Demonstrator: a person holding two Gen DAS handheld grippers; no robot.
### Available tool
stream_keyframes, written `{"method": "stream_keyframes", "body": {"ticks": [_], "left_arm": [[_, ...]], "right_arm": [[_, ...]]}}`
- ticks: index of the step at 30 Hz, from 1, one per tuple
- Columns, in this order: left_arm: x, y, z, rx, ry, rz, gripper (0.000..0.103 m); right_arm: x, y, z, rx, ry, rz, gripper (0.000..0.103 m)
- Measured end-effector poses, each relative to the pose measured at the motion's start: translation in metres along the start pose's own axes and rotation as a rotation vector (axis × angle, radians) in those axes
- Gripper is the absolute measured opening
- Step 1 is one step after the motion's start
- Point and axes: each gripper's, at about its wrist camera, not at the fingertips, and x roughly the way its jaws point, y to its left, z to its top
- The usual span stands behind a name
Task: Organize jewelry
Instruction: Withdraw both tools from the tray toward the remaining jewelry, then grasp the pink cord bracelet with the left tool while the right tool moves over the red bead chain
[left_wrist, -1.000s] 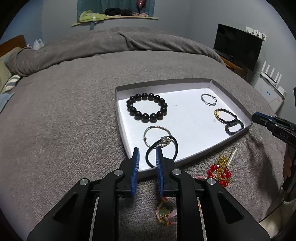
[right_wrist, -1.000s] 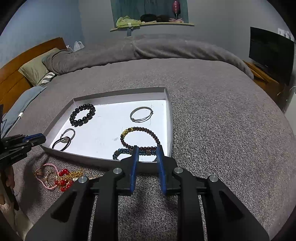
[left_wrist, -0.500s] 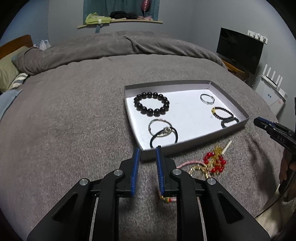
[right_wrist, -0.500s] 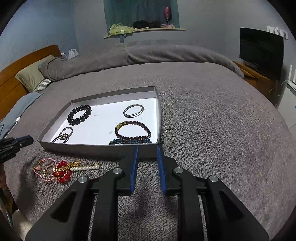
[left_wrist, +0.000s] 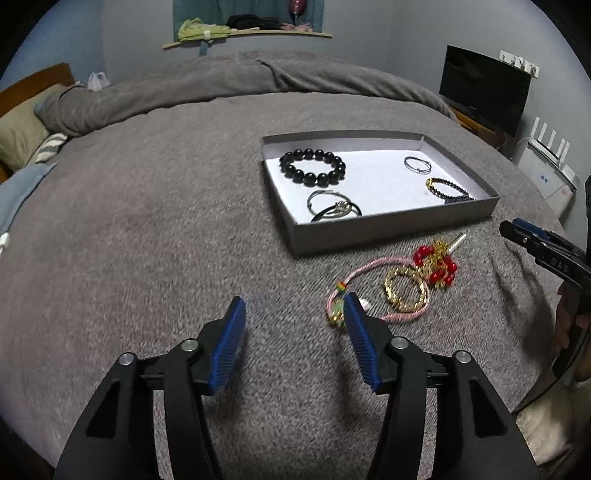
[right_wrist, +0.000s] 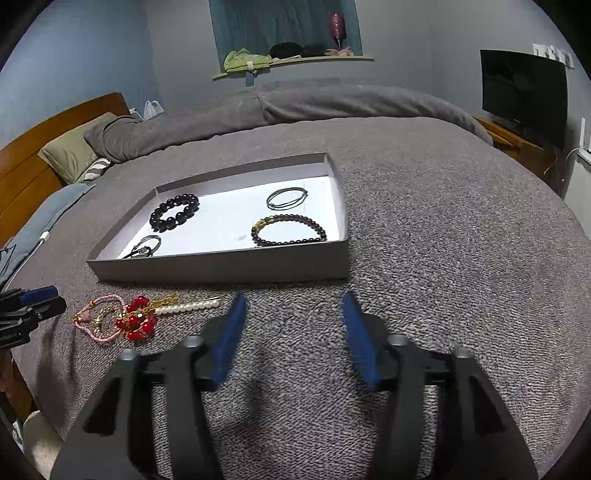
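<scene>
both grippers, left gripper (left_wrist: 293, 306) and right gripper (right_wrist: 291, 306), have just been opening, nothing between their jaws. a tangled heap of jewelry (left_wrist: 406, 284), pink cord, gold chain, red beads, possibly pearls, lies on the blanket (left_wrist: 147, 221) beside the tray (left_wrist: 388, 225).

- Blanket (left_wrist: 147, 221): rough, nubby grey cloth.
- Tray (left_wrist: 388, 225): matt grey card, smooth white floor.
- Black beads (left_wrist: 312, 167): glossy.
- Gold chain (left_wrist: 404, 291): shiny metal.
- Headboard (right_wrist: 44, 155): smooth wood.
- Gripper pads (left_wrist: 227, 350): ribbed blue.

A home bedroom: a grey-blanketed bed (right_wrist: 443, 221) with pillow (right_wrist: 70, 155), wooden headboard (right_wrist: 48, 129) and television (right_wrist: 524, 92).
</scene>
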Motion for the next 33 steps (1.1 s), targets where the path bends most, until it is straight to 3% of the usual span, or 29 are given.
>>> {"method": "stream_keyframes", "body": {"ticks": [5, 9, 24, 29, 33], "left_arm": [[-0.004, 0.004, -0.005, -0.026, -0.017, 0.01, 0.073], [-0.001, 0.002, -0.006, -0.041, -0.022, 0.013, 0.079], [0.024, -0.01, 0.0, -0.043, 0.005, 0.015, 0.08], [0.03, -0.015, 0.001, -0.035, 0.013, 0.001, 0.078], [0.034, -0.024, 0.002, 0.004, 0.027, -0.011, 0.059]], "right_arm": [[-0.003, 0.009, -0.003, -0.036, -0.022, -0.011, 0.09], [-0.004, 0.013, -0.003, -0.053, -0.038, -0.017, 0.097], [0.006, 0.017, -0.005, -0.088, -0.029, -0.029, 0.097], [0.01, 0.017, -0.005, -0.096, -0.018, -0.023, 0.097], [0.011, 0.016, -0.005, -0.094, -0.013, -0.016, 0.097]]}}
